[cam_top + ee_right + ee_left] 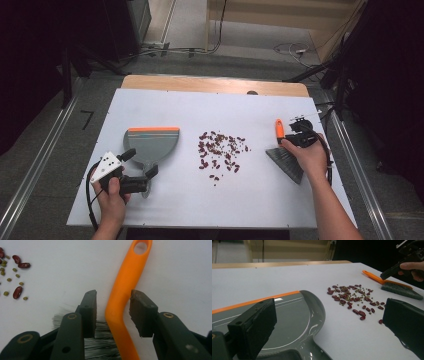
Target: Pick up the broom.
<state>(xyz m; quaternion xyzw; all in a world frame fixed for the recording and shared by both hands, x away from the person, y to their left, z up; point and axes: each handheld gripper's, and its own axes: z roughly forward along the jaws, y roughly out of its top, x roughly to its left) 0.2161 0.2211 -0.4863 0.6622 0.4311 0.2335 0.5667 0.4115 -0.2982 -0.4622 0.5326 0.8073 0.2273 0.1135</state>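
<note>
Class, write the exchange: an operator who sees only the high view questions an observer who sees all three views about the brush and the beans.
Operator: Is the right gripper clamped on the brush handle?
Observer: Not yet; the handle lies between its jaws, with a gap beside one pad.
Operator: Are the beans all red?
Observer: No, small green beans lie among the red ones.

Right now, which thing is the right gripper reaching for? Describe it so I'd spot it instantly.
On the white table, look right of the scattered red beans. The small hand brush with dark grey bristles lies there; its bright orange handle, between the right gripper jaws, sets it apart.
</note>
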